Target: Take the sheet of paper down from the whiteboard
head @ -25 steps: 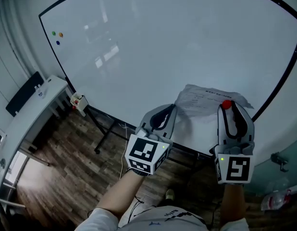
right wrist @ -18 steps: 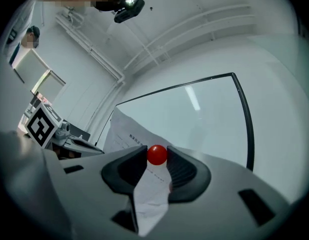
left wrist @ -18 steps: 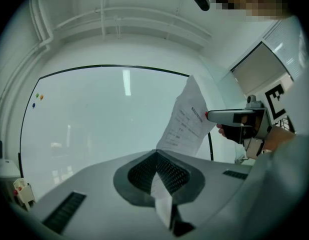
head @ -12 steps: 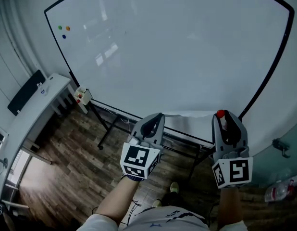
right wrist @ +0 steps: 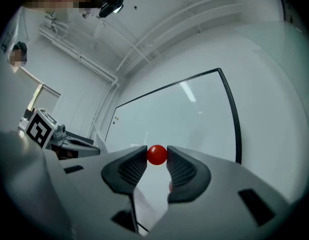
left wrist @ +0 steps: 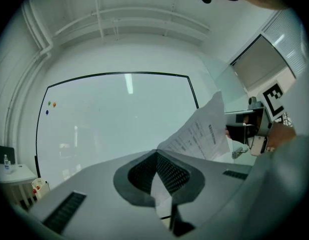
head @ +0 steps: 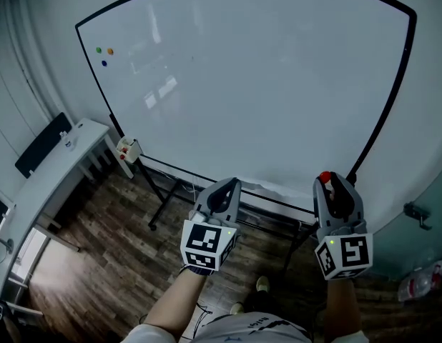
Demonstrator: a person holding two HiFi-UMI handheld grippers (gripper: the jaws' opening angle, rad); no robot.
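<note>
Both grippers dropped lower; sheet of paper (left wrist: pixel 200 133) now off whiteboard (head: pixel 264 84). Left gripper (left wrist: pixel 157 155) clamped on sheet, plain only in left gripper view, centre-right. Right gripper (right wrist: pixel 157 154) pinches red magnet (right wrist: pixel 157 155), jaws partly apart.

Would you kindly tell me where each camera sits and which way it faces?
Head view: on the person's head, looking steeply down at the whiteboard and floor; both forearms, the left gripper and the right gripper show.
Left gripper view: rides the left gripper, facing the whiteboard along its jaws, which are shut on the sheet of paper.
Right gripper view: rides the right gripper, facing the whiteboard along its jaws, which pinch a red ball.
Shared: both gripper views show the whiteboard and the other gripper's marker cube.
</note>
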